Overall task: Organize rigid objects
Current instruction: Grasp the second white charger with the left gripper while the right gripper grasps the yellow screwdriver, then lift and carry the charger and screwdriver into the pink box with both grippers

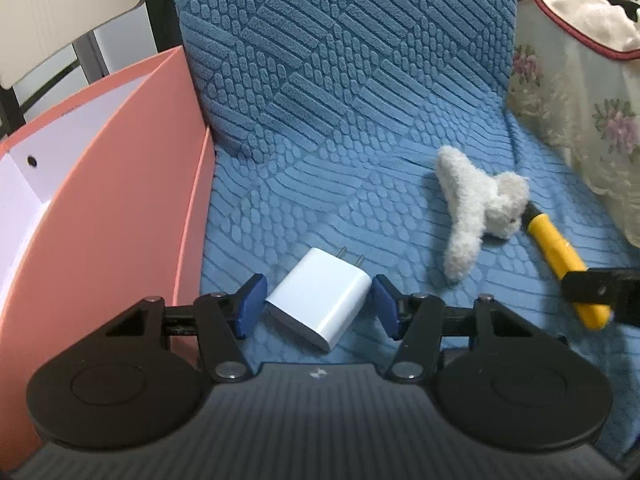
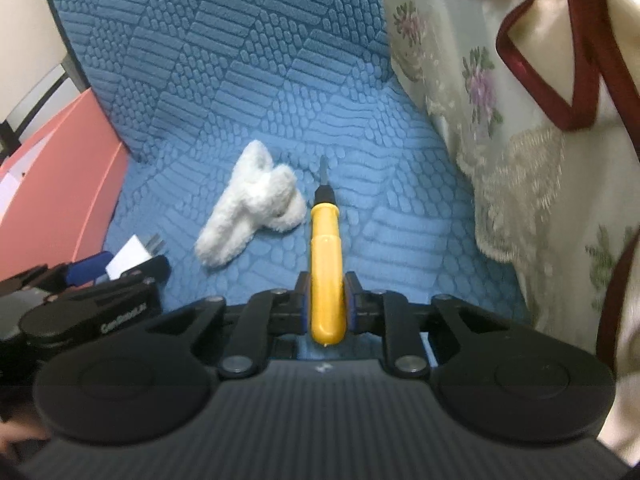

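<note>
A white plug-in charger (image 1: 318, 298) lies on the blue seat cover with its prongs pointing away. My left gripper (image 1: 318, 304) is open, its blue pads on either side of the charger with small gaps. My right gripper (image 2: 327, 300) is shut on the handle of a yellow screwdriver (image 2: 326, 264), whose blade points away over the seat. The screwdriver (image 1: 560, 256) and the right gripper's fingers (image 1: 600, 290) also show in the left wrist view. The charger (image 2: 132, 258) and the left gripper (image 2: 116, 266) show at the left of the right wrist view.
A pink box (image 1: 120, 184) with a white inside stands open at the left of the seat. A white plush toy (image 1: 480, 204) lies on the seat between charger and screwdriver, also in the right wrist view (image 2: 250, 208). A floral lace cloth (image 2: 520, 120) hangs at the right.
</note>
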`<state>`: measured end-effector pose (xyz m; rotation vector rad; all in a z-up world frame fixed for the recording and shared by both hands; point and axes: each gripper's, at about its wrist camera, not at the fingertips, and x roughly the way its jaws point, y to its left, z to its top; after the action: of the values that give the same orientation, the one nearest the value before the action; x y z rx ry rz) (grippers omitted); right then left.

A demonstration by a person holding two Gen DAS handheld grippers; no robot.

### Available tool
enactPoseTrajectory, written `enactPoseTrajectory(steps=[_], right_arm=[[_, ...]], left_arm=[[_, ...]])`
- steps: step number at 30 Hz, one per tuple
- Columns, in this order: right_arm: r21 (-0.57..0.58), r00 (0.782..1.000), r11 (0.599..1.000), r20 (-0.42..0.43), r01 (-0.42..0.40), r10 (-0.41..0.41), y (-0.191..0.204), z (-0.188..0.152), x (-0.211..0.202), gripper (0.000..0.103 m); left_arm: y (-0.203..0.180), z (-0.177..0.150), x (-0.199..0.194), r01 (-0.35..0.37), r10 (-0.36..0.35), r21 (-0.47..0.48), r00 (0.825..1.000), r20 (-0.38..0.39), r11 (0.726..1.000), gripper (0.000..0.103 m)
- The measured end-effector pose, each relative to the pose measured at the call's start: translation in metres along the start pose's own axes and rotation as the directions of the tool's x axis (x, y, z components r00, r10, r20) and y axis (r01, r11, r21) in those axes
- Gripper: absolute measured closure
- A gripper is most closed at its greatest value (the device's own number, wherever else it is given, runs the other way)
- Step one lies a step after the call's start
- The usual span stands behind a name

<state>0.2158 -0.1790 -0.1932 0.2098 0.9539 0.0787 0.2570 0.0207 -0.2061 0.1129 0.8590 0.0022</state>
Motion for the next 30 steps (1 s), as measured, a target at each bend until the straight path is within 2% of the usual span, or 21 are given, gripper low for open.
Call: enactPoseTrajectory(steps=[8,12,17,24,30], right_arm=[[-0.042,1.000,0.999,0.006,-0.009,0.009,0.002,-0.006,-0.003,0.081],[-0.021,1.000,1.000,-0.007,-0.022,0.022,-0.002,-0.002,0.006,0.078],[-0.027,1.000,1.000,0.003,-0.006,0.006,-0.002,0.007,0.022,0.078],[-0.100,0.999,0.995,0.037,0.010,-0.006,0.005,0.007,0.030,0.080],[-0.025,0.999,0.999,0.017,-0.027,0.027,-0.005,0.010,0.028,0.081]], left_arm=[[-0.009,-0.012,-0.030,0.011,-0.012,-0.035,1.000,-0.005,0.999,0.039],[-0.010,-0.014,-0.024,0.018,-0.019,-0.022,0.999,-0.031,1.000,0.039],[-0.012,-0.015,-0.021,0.016,-0.016,0.006,1.000,-0.019,1.000,0.039],[-0.013,-0.017,-0.015,0.012,-0.012,0.024,1.000,-0.007,1.000,0.037],[-0.010,-0.015,-0.012,0.026,-0.027,-0.034,0.999,-0.022,0.999,0.040]])
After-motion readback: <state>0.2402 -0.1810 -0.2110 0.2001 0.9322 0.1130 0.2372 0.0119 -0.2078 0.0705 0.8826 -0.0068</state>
